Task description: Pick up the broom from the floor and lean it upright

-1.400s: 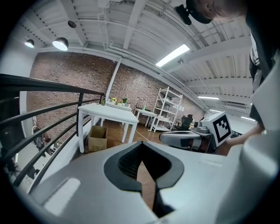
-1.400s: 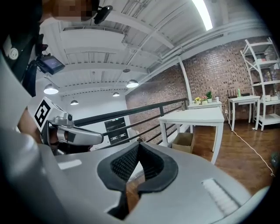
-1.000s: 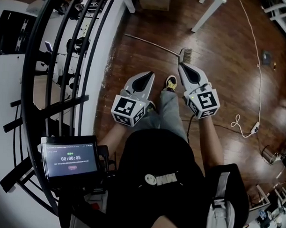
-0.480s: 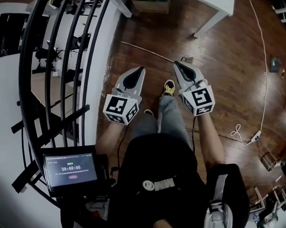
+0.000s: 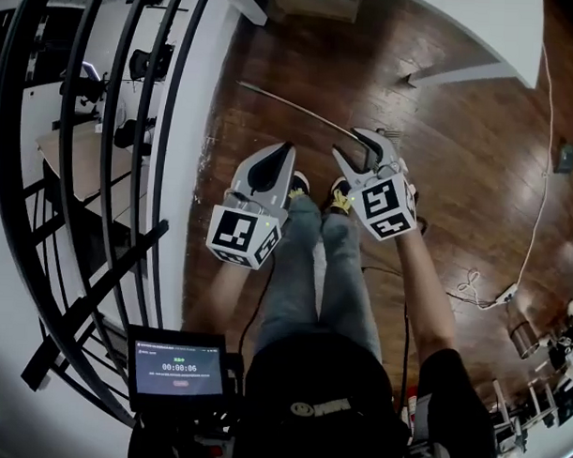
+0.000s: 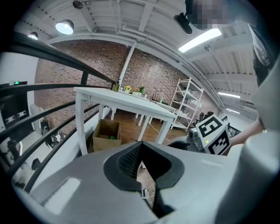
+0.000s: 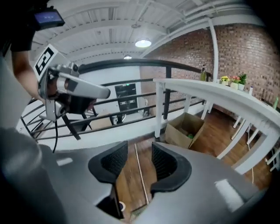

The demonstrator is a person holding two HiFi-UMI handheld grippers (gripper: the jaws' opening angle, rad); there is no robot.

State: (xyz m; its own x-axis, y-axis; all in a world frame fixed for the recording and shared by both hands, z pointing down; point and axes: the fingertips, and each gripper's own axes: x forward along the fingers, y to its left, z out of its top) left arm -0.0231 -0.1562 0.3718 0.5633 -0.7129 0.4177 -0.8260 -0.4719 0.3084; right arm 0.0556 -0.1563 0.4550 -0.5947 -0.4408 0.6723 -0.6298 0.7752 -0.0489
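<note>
On the floor beside the railing (image 7: 131,63) lies the broom (image 5: 291,106), probably light and stiff, its thin handle (image 7: 140,175) slippery, so I'd grip mid-handle with my right gripper (image 5: 358,141), whose empty jaws have just been opening around it, left gripper (image 5: 287,148) closed, empty.

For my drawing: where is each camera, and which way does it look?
Head view: on the person's head, looking steeply down at legs, left tongs, right tongs, broom on floor.
Left gripper view: on left tongs, along shut jaws toward the white table; right tongs show.
Right gripper view: on right tongs, whose jaws have just been opening, empty, broom beyond; left tongs show.
Shared: both gripper views see the cardboard box.
</note>
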